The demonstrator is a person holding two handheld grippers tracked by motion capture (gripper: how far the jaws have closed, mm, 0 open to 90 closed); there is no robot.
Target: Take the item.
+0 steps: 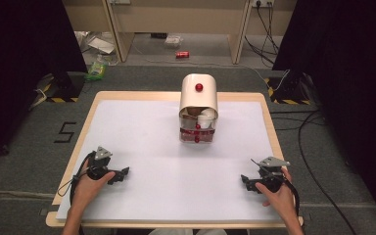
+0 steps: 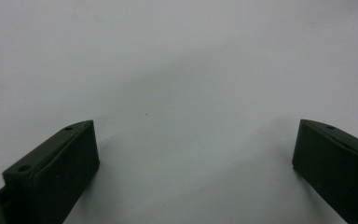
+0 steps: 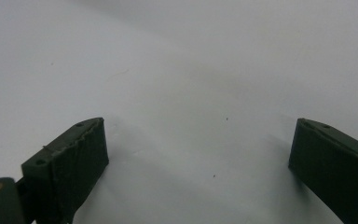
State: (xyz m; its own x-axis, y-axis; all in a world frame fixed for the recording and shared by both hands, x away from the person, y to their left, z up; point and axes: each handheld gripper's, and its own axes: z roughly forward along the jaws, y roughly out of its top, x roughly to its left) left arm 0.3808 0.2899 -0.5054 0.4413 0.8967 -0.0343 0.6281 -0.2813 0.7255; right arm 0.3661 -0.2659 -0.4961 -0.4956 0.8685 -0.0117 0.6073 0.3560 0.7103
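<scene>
A small white cabinet point(image 1: 199, 106) with a rounded roll-top lid and a red knob point(image 1: 199, 87) stands at the far middle of the white table sheet point(image 1: 166, 161). Its lid is raised partway; a brown and a white item show inside, above clear drawers with red knobs point(image 1: 197, 133). My left gripper point(image 1: 123, 173) rests on the sheet at the near left, open, with bare sheet between its fingers point(image 2: 56, 172). At the near right my right gripper point(image 1: 244, 180) lies open too, its fingers point(image 3: 70, 168) wide apart over bare sheet. Both point inward.
The wooden table edge point(image 1: 269, 122) frames the sheet. Grey carpet surrounds the table, with cables point(image 1: 303, 142) at the right. A red can point(image 1: 182, 54) and litter lie on the floor beyond, under a wooden desk.
</scene>
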